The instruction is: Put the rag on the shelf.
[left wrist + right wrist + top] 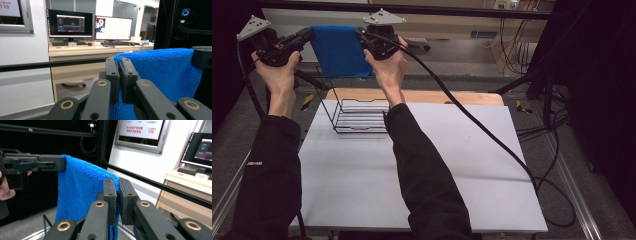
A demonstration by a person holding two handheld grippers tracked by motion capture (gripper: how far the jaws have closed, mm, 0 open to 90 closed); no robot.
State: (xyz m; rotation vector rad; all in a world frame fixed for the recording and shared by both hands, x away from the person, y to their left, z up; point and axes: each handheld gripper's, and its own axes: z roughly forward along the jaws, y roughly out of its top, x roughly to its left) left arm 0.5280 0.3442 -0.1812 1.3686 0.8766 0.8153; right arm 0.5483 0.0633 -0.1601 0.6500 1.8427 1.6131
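The blue towel [339, 50] hangs in the air above the far edge of the table [422, 165], stretched flat between both grippers, right over the wire rack [359, 117]. The left gripper [304, 36] pinches its top left corner and the right gripper [362, 34] pinches the top right corner, both clamped tight on the cloth. In the left gripper view the jaws are squeezed together on the towel's edge [160, 72], and it's the same deal in the right gripper view [80, 187]. Both arms are raised and reach forward, forearms angled up, wrists bent so the grippers point inward at each other. The left hand [279, 70] and right hand [388, 67] wrap the handles from below. The rack sits on the table near its far left corner, under the towel's bottom edge.
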